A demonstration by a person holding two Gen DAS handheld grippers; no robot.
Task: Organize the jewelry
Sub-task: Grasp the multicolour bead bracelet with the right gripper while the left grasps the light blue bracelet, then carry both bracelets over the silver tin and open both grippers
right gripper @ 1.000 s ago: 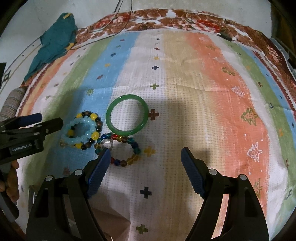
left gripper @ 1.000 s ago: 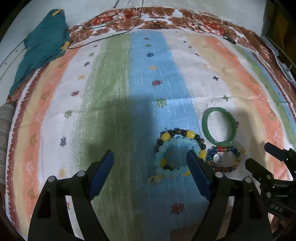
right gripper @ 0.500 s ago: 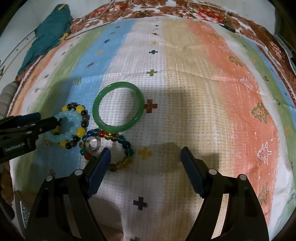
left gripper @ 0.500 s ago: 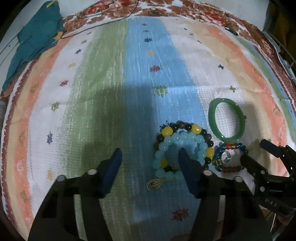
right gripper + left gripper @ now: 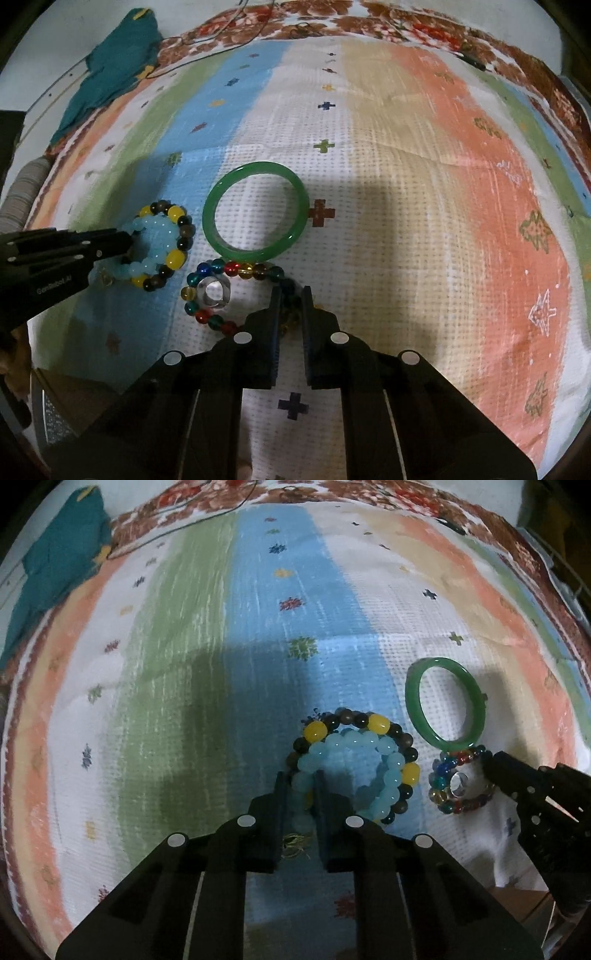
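A light blue bead bracelet (image 5: 354,753) lies inside a dark bracelet with yellow beads (image 5: 380,723) on the striped cloth. My left gripper (image 5: 301,790) is shut on their near side. A green bangle (image 5: 255,212) lies flat to the right, touching a multicoloured bead bracelet (image 5: 207,291) that rings a clear faceted ring (image 5: 214,293). My right gripper (image 5: 290,302) is shut on the multicoloured bracelet's right side. The left gripper also shows in the right wrist view (image 5: 125,240).
A striped, patterned cloth (image 5: 424,184) covers the surface. A teal cloth (image 5: 55,565) lies at the far left, with thin cables (image 5: 221,33) along the far edge. A small gold tassel (image 5: 295,843) lies under the left gripper.
Both grippers moved forward and down and closed: the left onto the blue and dark bead bracelets, the right onto the multicoloured bracelet.
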